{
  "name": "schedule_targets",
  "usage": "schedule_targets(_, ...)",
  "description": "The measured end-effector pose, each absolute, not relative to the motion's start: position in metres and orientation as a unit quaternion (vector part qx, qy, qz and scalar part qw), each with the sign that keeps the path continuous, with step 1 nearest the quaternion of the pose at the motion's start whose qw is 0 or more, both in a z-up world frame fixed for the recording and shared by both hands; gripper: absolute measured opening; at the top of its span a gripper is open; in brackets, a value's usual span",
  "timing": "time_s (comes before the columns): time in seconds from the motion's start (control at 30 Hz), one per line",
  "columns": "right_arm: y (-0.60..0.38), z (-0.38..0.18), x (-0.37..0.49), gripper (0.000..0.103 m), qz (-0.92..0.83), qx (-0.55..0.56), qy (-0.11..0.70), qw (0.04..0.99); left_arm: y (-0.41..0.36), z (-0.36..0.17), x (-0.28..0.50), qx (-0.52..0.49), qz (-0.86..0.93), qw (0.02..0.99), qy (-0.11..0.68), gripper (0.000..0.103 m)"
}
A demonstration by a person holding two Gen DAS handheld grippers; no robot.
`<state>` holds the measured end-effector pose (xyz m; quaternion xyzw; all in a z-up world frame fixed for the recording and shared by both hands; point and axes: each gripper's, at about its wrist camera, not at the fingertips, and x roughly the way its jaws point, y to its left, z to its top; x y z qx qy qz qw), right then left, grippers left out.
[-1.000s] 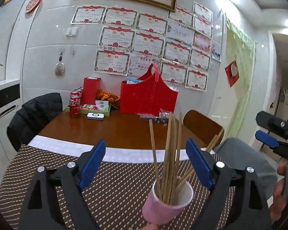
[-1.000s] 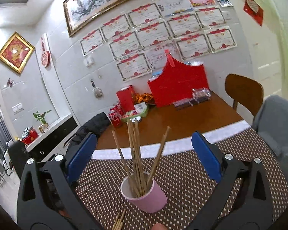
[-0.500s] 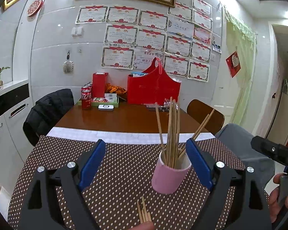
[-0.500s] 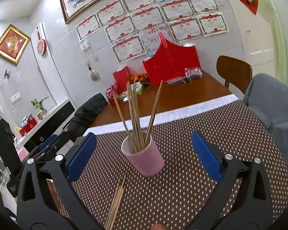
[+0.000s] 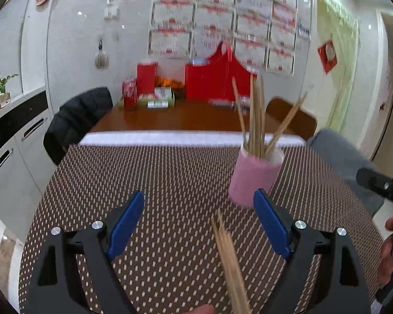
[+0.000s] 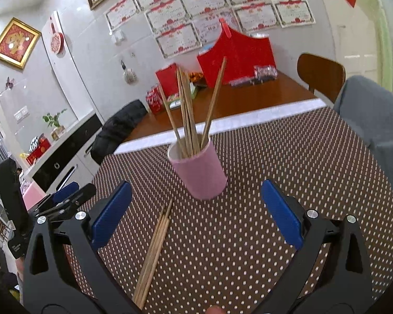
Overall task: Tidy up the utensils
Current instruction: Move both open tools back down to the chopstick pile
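Note:
A pink cup (image 5: 254,176) (image 6: 200,172) stands upright on the brown dotted tablecloth (image 5: 170,183) (image 6: 275,170) and holds several wooden chopsticks (image 5: 256,120) (image 6: 188,112). A bundle of loose chopsticks (image 5: 230,259) (image 6: 153,251) lies flat on the cloth in front of the cup. My left gripper (image 5: 199,225) is open and empty, above the cloth, with the loose bundle between its jaws. My right gripper (image 6: 196,214) is open and empty, with the cup just ahead and the bundle near its left finger.
Behind the cloth is a bare wooden table (image 5: 175,116) with a red bag (image 5: 217,78) (image 6: 235,55), a red box and cans at the wall. A black-draped chair (image 5: 76,120) stands left, a wooden chair (image 6: 321,74) right. Grey cloth (image 6: 374,115) lies at the right edge.
Both grippers have drawn back and tilted down. The cup now sits farther ahead, and the loose chopstick bundle on the cloth has come into view between the jaws.

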<state>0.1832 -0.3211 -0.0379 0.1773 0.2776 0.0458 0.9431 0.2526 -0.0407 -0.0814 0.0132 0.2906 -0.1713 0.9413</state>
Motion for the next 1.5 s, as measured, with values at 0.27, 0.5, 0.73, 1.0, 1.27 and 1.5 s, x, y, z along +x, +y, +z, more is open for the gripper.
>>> schedule_targets(0.27,-0.317,-0.075,0.181,0.097,0.041,0.179,0.327,0.927,-0.042,-0.145,0.248,0.036,-0.178,0.907,0.381,0.084)
schedule_targets(0.5,-0.315,-0.101,0.182,0.097,0.043,0.180,0.361,0.914,-0.051,-0.175,0.239,0.073,-0.172,0.888,0.419,0.084)
schedule_targets(0.73,-0.315,-0.113,0.182,0.097,0.043,0.185,0.376,0.907,-0.056,-0.194,0.242,0.093,-0.163,0.877,0.443,0.084)
schedule_targets(1.0,-0.308,-0.121,0.189,0.097,0.047,0.173,0.394,0.902,-0.059,-0.200,0.241,0.119,-0.146,0.885,0.425,0.089)
schedule_targets(1.27,-0.259,-0.140,0.197,0.097,0.083,0.096,0.445,0.886,-0.046,-0.207,0.250,0.093,-0.160,0.880,0.438,0.089)
schedule_targets(1.5,-0.218,-0.152,0.206,0.097,0.095,0.024,0.459,0.883,-0.037,-0.205,0.248,0.093,-0.150,0.883,0.435,0.089)
